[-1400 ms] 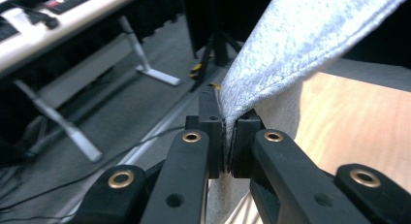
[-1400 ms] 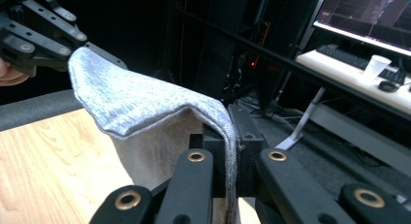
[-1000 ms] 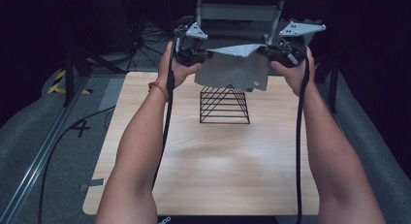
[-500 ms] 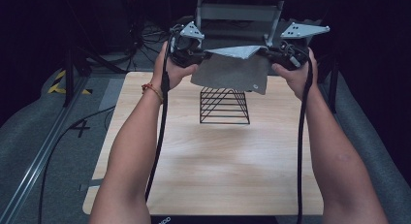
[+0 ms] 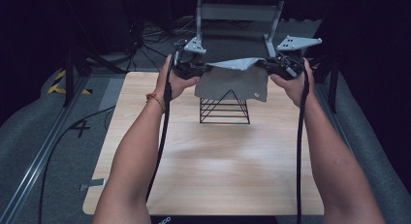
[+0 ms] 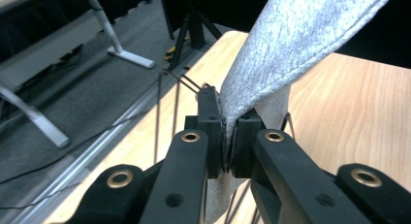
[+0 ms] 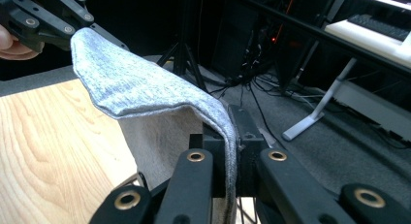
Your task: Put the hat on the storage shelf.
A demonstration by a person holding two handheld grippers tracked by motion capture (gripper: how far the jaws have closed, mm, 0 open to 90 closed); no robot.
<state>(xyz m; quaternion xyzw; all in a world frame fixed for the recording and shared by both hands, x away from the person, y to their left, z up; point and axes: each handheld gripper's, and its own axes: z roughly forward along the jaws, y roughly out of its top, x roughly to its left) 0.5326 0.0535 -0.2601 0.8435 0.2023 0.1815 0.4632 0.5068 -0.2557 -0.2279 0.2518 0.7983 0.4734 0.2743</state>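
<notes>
A grey cloth (image 5: 232, 81) hangs stretched between my two grippers, just above a black wire rack (image 5: 224, 107) shaped like a tent at the far middle of the wooden table (image 5: 208, 175). My left gripper (image 5: 199, 69) is shut on the cloth's left top corner, and my right gripper (image 5: 264, 66) is shut on its right top corner. In the left gripper view the cloth (image 6: 286, 54) runs up from between the closed jaws of the left gripper (image 6: 227, 136), with rack wires (image 6: 167, 112) below. In the right gripper view the cloth (image 7: 140, 88) spans from the right gripper (image 7: 231, 151) to the left gripper (image 7: 72, 27).
A grey metal stand (image 5: 237, 20) rises behind the table's far edge. Cables (image 5: 145, 37) lie on the dark floor beyond. A rail (image 5: 43, 156) runs along the table's left side, with yellow-black tape (image 5: 60, 83) on the floor.
Both hands have come down with the cloth, so its lower edge now hangs over the top of the wire rack. Both grips are unchanged.
</notes>
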